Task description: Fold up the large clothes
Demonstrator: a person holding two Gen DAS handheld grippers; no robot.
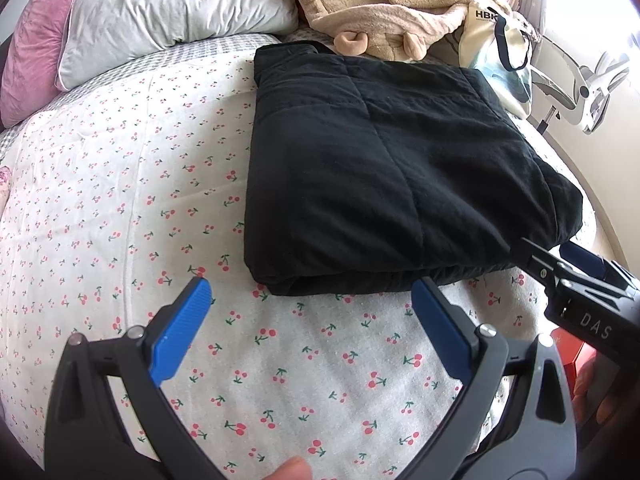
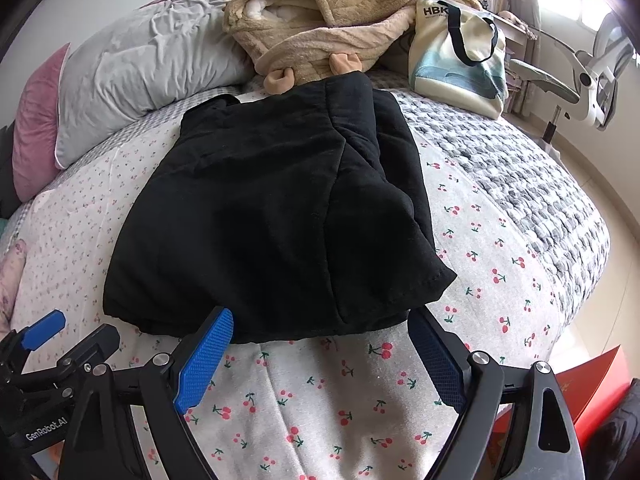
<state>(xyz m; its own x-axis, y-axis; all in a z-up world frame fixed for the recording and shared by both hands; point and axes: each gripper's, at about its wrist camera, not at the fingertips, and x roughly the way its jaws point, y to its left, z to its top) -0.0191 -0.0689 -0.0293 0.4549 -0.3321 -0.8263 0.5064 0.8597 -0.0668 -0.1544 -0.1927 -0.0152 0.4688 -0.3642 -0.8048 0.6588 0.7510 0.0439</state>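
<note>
A black quilted garment (image 1: 392, 168) lies folded into a thick rectangle on the cherry-print bedspread (image 1: 120, 200). My left gripper (image 1: 312, 292) is open and empty, just in front of the garment's near edge. My right gripper (image 2: 320, 324) is open and empty at the same near edge, seen in the right wrist view with the garment (image 2: 264, 220) ahead of it. The right gripper also shows at the right of the left wrist view (image 1: 560, 260). The left gripper shows at the lower left of the right wrist view (image 2: 44, 332).
A grey pillow (image 1: 168, 4) and a pink pillow (image 1: 36, 48) lie at the bed's head. A beige fleece robe (image 2: 328, 16) and a tote bag (image 2: 456, 52) sit behind the garment. A white office chair (image 2: 592, 76) stands right of the bed. A red box (image 2: 592, 392) is at lower right.
</note>
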